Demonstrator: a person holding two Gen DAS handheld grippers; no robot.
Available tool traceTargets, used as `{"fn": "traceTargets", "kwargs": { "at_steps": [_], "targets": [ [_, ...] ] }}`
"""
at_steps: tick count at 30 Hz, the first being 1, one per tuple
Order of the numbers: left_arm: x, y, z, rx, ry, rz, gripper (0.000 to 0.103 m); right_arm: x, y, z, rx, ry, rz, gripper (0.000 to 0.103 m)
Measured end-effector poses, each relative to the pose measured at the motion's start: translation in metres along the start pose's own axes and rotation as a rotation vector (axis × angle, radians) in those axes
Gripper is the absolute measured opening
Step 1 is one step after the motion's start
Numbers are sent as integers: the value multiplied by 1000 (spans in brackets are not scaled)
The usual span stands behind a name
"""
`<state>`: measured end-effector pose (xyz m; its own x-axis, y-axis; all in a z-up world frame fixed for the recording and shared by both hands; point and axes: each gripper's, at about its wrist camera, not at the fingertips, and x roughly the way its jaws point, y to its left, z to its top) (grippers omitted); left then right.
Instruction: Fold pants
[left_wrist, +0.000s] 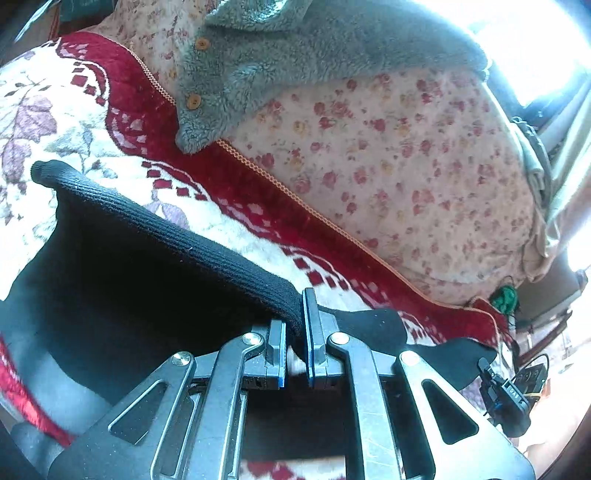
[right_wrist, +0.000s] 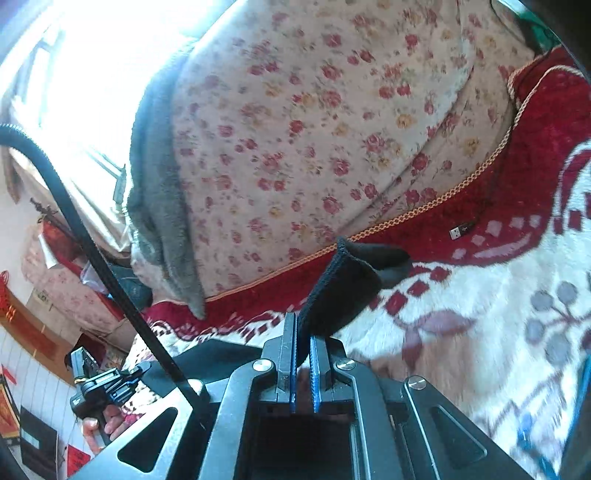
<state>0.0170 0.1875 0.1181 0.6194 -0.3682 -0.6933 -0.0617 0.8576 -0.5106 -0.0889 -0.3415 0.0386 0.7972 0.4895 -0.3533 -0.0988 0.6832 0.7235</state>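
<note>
1. Left gripper (left_wrist: 295, 332), metal linkage filling the bottom of the left wrist view, fingers nearly together, pinching the ribbed waistband of the black pants (left_wrist: 122, 266).
2. Right gripper (right_wrist: 303, 343), same build, fingers narrow and clamped on another ribbed edge of the pants (right_wrist: 343, 291); cloth stands up out of the fingertips and flops to their right.
3. Red-and-white blanket (left_wrist: 66, 110) under everything, floral pattern, red border with orange cord trim; spreads ahead and both sides of the fingers in both views.
4. Pink floral quilt (left_wrist: 388, 155), big mound beyond the blanket's border, ahead-right of the left fingers, straight ahead of the right fingers.
5. Pants again: in the left view the body of the cloth hangs dark to the left of the fingers, waistband running from the tips up-left, a smaller flap lying right of the fingers on the blanket.
6. Grey fleece garment (left_wrist: 295, 55) with tan buttons draped over the quilt, far ahead of the left fingers; at the quilt's left side in the right view.
7. Black cable (right_wrist: 85, 236) crossing left of the right fingers.
8. USB plug (right_wrist: 461, 230) on the blanket's red border, ahead-right of the right fingers, well apart from the pants.
</note>
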Motion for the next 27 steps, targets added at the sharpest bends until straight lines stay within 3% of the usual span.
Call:
{"fn": "traceTargets", "kwargs": {
  "at_steps": [4,7,9,13,18,24,26,27],
  "targets": [
    [-10,11,-34,21,36,-11,7,-34,0,-27,2,-6,-10,5],
    [-8,22,-62,44,57,26,6,-48,-14,-56,39,9,-34,5],
    [1,33,-79,39,80,69,7,-39,-32,-80,72,80,-73,5],
    [9,48,-94,-1,96,91,7,-23,-58,-108,176,133,-83,5],
    [5,40,-95,42,65,113,7,-30,-65,-112,291,140,-71,7],
    [5,41,-95,37,60,116,7,-51,-63,-131,354,150,-73,32],
    [4,41,-93,26,61,115,7,-52,-66,-135,386,151,-72,46],
    [4,41,-93,24,60,116,7,-52,-68,-136,396,150,-73,46]
  ]
}}
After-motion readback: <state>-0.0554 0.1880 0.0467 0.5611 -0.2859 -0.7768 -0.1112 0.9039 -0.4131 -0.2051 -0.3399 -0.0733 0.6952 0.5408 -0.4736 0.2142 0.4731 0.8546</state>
